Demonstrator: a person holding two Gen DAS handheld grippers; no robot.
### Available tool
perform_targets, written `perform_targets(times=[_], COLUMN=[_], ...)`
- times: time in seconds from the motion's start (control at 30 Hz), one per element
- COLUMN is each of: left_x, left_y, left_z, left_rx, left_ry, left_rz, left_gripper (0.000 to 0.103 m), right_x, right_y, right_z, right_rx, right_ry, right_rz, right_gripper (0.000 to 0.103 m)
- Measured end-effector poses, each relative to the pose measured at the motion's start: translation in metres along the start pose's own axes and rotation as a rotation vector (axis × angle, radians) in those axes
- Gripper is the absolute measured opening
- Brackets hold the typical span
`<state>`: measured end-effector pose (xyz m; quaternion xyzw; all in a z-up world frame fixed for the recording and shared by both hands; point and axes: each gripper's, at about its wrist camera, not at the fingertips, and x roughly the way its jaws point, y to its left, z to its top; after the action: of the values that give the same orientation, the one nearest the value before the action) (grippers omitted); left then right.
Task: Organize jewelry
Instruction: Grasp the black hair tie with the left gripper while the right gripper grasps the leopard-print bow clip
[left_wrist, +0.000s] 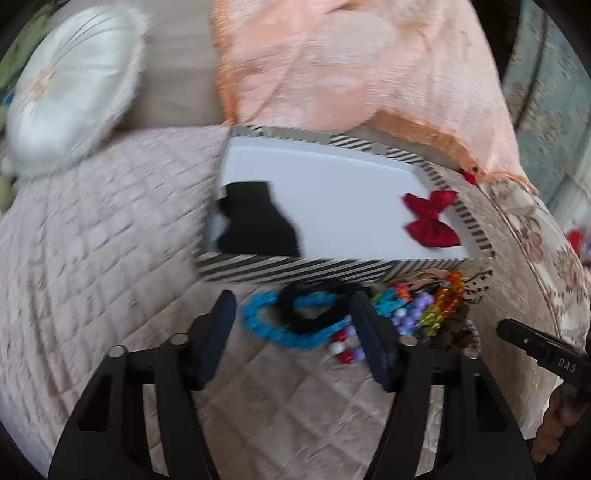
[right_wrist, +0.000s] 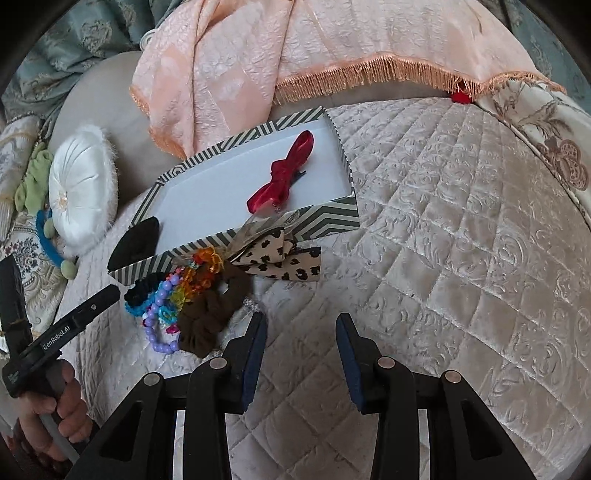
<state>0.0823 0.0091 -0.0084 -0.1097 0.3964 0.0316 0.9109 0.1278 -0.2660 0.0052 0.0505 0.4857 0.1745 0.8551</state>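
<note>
Two black fingers (right_wrist: 255, 354) of the right gripper (right_wrist: 301, 362) are seen closest, spread apart over the quilted bedspread (right_wrist: 461, 258), with nothing between them. Off to its left, the left gripper (left_wrist: 291, 343) is held by a hand (right_wrist: 59, 406); its blue-padded fingers (left_wrist: 218, 332) are also spread, hanging just above a blue bead bracelet (left_wrist: 273, 325) and a black scrunchie (left_wrist: 317, 310), and no pinch on either can be seen. These two are part of a small pile of jewelry and hair things laid right beside the front wall of a striped box (right_wrist: 325, 218): a purple bead bracelet (right_wrist: 159, 317), an orange bracelet (right_wrist: 207, 262), a brown scrunchie (right_wrist: 210, 314) and a spotted bow (right_wrist: 284, 258). Inside the box, a red bow (right_wrist: 280, 177) is laid near one end and a black scrunchie-like thing (right_wrist: 136, 240) at the other. A white round pillow (right_wrist: 81, 192) and a peach fringed cloth (right_wrist: 295, 48) are seen behind the box.
</note>
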Motion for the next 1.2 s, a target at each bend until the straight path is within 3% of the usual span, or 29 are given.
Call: perform_targets(times=[0.17, 0.37, 0.47, 0.77, 1.03, 1.2], left_x=[0.023, 0.03, 0.026, -0.018, -0.016, -0.013], left_y=[0.002, 0.011, 0.004, 0.009, 0.009, 0.01], left_z=[0.0, -0.001, -0.003, 0.004, 0.004, 0.003], left_rx=[-0.01, -0.054, -0.026, -0.058, -0.069, -0.071], left_ry=[0.066, 0.107, 0.108, -0.025, -0.02, -0.011], left_rz=[0.016, -0.021, -0.037, -0.12, -0.12, -0.118], left_gripper=[0.028, 0.008, 0.005, 0.005, 0.005, 0.005], right_x=[0.003, 0.003, 0.003, -0.001, 0.012, 0.031], right_y=[0.002, 0.003, 0.003, -0.002, 0.011, 0.022], right_z=[0.002, 0.002, 0.003, 0.007, 0.026, 0.035], right_rx=[0.002, 0.001, 0.004, 0.006, -0.044, -0.066], right_ry=[0.003, 0.002, 0.003, -0.015, -0.056, -0.066], right_rz=[0.019, 0.025, 0.024, 0.04, 0.13, 0.1], right_gripper=[0.037, 0.037, 0.037, 0.037, 0.037, 0.037])
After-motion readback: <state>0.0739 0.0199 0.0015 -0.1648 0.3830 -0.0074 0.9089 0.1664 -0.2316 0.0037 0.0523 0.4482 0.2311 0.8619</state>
